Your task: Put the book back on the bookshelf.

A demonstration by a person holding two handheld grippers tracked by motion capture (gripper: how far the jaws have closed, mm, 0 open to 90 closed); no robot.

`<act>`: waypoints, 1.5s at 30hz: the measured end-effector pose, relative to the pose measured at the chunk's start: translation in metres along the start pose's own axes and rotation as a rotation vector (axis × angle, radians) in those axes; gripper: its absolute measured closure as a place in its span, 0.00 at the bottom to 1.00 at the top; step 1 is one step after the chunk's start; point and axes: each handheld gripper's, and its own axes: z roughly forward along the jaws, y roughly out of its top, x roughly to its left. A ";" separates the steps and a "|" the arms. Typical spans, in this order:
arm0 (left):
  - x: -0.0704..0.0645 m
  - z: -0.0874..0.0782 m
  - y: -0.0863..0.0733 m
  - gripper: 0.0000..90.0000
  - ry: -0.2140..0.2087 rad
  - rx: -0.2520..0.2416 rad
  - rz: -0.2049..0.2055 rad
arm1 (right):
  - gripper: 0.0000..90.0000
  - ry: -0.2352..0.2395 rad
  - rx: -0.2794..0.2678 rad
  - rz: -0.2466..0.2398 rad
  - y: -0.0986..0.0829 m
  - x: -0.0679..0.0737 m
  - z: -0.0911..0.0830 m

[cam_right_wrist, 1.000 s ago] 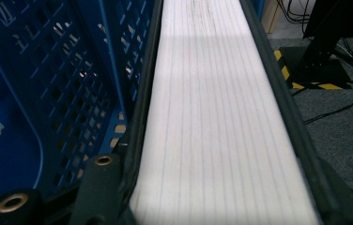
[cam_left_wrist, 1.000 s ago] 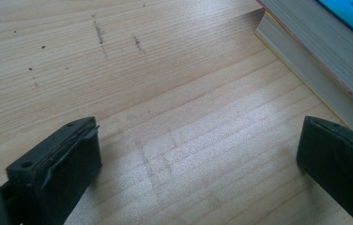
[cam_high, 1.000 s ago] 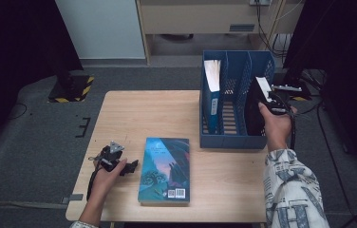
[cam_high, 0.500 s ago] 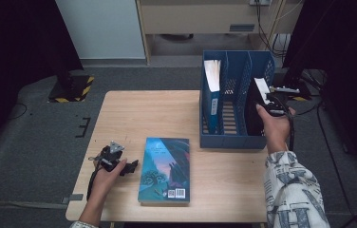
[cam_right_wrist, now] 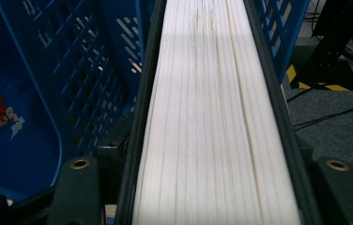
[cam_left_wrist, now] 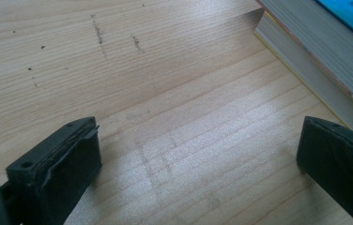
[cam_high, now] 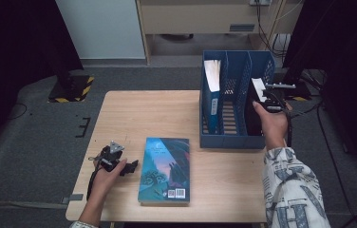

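Step in hand: looks like filing books into the blue file rack (cam_high: 224,140), and right now a black-covered book (cam_high: 258,88) is going into the rightmost slot, upper right of the high view.

Right gripper (cam_high: 272,97): clamped on that book, jaws either side of it. In the right gripper view the white page edges (cam_right_wrist: 212,117) run straight up the middle with the dark covers hugging them, blue lattice wall (cam_right_wrist: 76,93) to the left.

Left gripper (cam_high: 128,167): jaws spread wide, nothing between them, resting on the table (cam_high: 134,118) at lower left, just beside the teal book (cam_high: 164,168).

Teal book: lying flat, front cover up, lower centre of the frame, well apart from the rack.

Already filed: a blue book (cam_high: 211,92) standing in the left slot.

Next move, probably: lower the black book till it bottoms out, then let go. It seems upright already, so mostly keep it clear of the divider. After that the teal one is the obvious pick.
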 end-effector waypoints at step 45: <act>-0.001 0.001 0.001 0.00 -0.004 0.001 0.004 | 0.59 -0.043 -0.020 0.023 0.008 -0.001 -0.007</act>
